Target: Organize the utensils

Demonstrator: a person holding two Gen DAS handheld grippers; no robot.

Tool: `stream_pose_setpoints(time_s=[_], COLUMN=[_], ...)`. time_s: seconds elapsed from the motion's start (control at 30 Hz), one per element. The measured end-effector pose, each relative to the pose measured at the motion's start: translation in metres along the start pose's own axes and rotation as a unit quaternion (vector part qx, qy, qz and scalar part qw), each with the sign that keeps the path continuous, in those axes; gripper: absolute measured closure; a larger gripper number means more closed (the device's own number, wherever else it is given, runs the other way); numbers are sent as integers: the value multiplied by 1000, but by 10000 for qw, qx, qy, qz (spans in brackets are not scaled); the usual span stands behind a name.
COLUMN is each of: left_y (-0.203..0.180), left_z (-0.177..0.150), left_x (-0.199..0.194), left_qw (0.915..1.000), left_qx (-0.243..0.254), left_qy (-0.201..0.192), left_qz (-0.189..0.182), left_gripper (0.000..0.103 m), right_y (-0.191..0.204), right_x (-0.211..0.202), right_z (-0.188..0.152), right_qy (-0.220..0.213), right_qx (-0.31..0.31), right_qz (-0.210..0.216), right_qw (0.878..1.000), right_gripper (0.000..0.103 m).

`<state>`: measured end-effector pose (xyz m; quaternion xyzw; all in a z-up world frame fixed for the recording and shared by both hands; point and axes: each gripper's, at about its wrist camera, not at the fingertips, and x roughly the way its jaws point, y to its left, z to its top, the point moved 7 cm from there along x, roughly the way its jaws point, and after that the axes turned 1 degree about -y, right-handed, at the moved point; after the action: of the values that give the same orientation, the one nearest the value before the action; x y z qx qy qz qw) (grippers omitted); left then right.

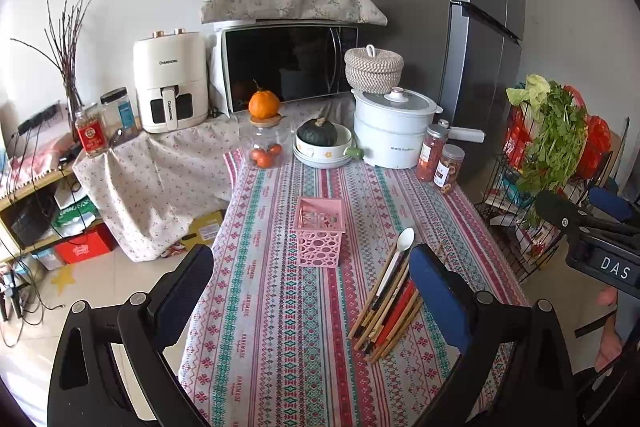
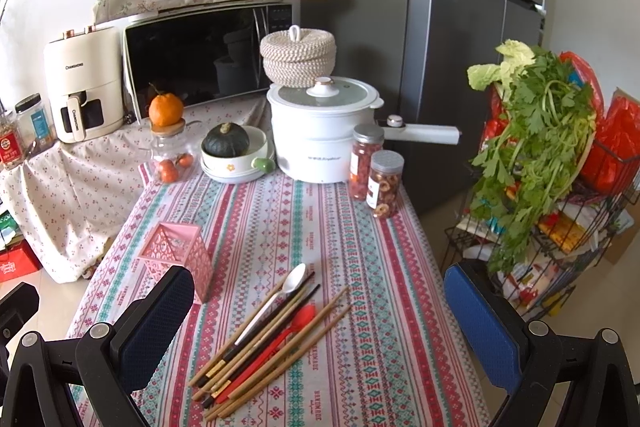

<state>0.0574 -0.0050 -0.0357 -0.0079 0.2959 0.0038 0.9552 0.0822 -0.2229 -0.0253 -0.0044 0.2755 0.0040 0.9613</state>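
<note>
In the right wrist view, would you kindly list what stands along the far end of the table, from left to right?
Glass jar with an orange on top → bowl holding a green squash → white electric pot → tall snack jar → shorter snack jar.

Air fryer (image 1: 172, 81): I read "CHANGHONG" on the body and again, running vertically, on the drawer handle.
My right-hand tool (image 1: 600, 247): white letters "DAS" on its black side, seen from my left wrist camera.
Tablecloth (image 1: 280, 327): repeated small red wording in the stripes; I cannot read it reliably.
Electric pot (image 2: 320, 139): small grey print on the front, illegible.
Jar labels: illegible.
</note>
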Motion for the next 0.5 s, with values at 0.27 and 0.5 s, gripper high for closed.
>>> stream_pose_setpoints(time_s=[0.27,0.5], left_y=[1,2], left_z=[0,0], left_x=[0,-1], left_qw=[10000,10000], left_qx=[-5,-8], left_qy=[-17,-19], left_qz=[10,5], left_gripper=[3,3], right_y=[0,0], right_x=[1,1], right_z=[0,0], right_qy=[-6,-9], right_qx=[-2,-6], right_qz=[-15,-15], right_qw=[10000,10000], right_gripper=[0,0])
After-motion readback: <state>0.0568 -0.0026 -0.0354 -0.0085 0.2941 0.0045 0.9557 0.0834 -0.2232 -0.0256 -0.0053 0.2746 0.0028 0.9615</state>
